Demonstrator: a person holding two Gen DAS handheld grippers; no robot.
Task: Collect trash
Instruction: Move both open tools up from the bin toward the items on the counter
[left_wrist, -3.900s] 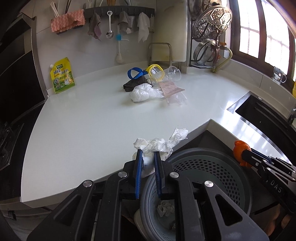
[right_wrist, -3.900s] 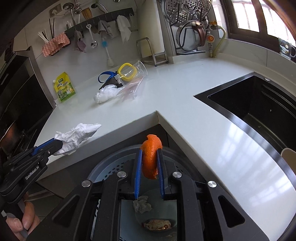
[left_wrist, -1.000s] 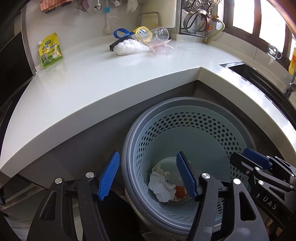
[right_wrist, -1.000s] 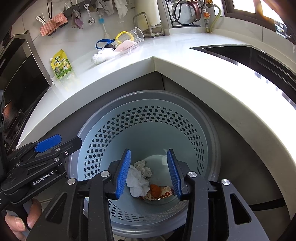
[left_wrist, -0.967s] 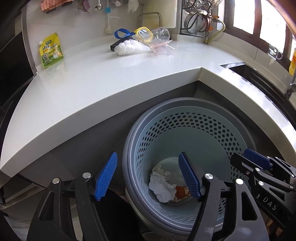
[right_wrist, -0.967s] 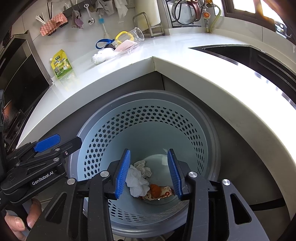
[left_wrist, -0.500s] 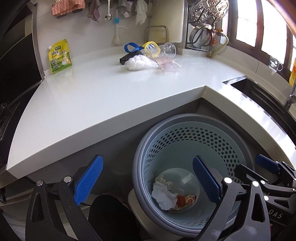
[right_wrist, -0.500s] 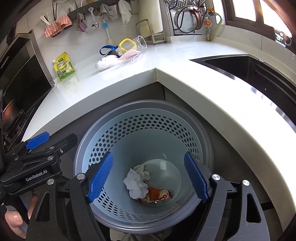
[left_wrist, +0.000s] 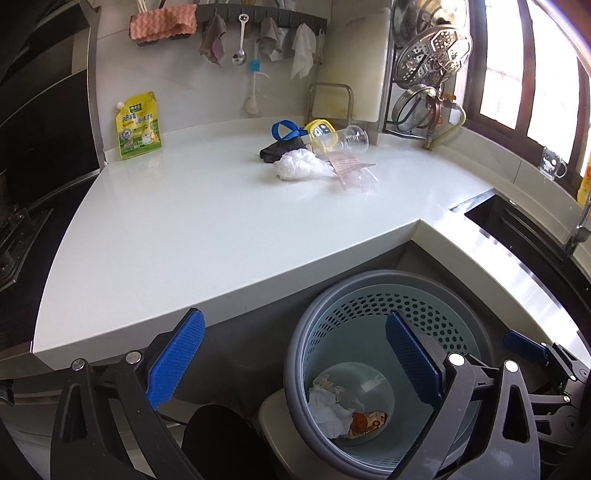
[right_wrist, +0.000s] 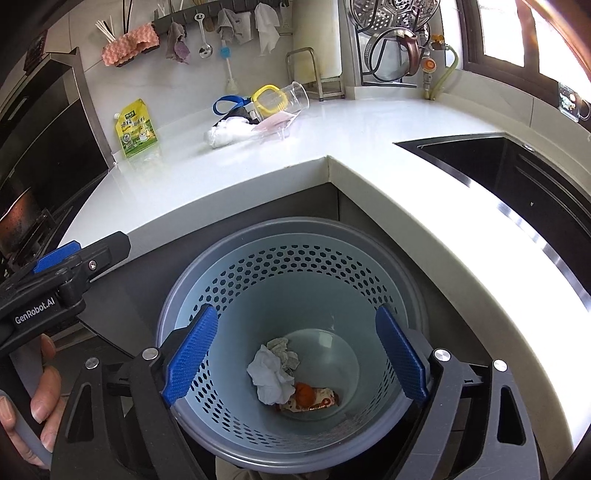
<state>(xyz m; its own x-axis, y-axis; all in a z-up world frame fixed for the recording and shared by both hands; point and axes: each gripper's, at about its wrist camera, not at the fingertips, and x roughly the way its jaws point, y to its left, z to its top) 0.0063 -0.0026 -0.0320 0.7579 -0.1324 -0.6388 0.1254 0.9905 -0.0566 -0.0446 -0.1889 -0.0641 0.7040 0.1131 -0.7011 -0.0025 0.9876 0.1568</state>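
Note:
A grey perforated bin (left_wrist: 369, 280) (right_wrist: 295, 225) stands below the counter's inner corner. In its bottom lie a crumpled white tissue (left_wrist: 328, 410) (right_wrist: 271, 376), an orange peel (right_wrist: 304, 393) and a snack wrapper (right_wrist: 321, 400). My left gripper (left_wrist: 295, 321) hangs open over the bin's left rim, holding nothing. My right gripper (right_wrist: 295, 312) is above the bin's mouth, its jaws opening with nothing between them. Far back on the white counter (left_wrist: 221, 229) sit a white plastic bag (left_wrist: 299, 166) (right_wrist: 227, 134), a clear cup (left_wrist: 347, 142) (right_wrist: 291, 98) and a pink wrapper (left_wrist: 351, 162).
A yellow pouch (left_wrist: 138, 125) leans on the back wall. The black sink (right_wrist: 517, 177) is sunk into the counter on the right, a stove (left_wrist: 14, 229) at the left. A dish rack (left_wrist: 424, 92) fills the back corner. A person's hand (right_wrist: 44, 398) grips the left tool.
Both grippers have spread their jaws wide and risen above the bin. The tissue and the orange peel held earlier now lie in the bin.

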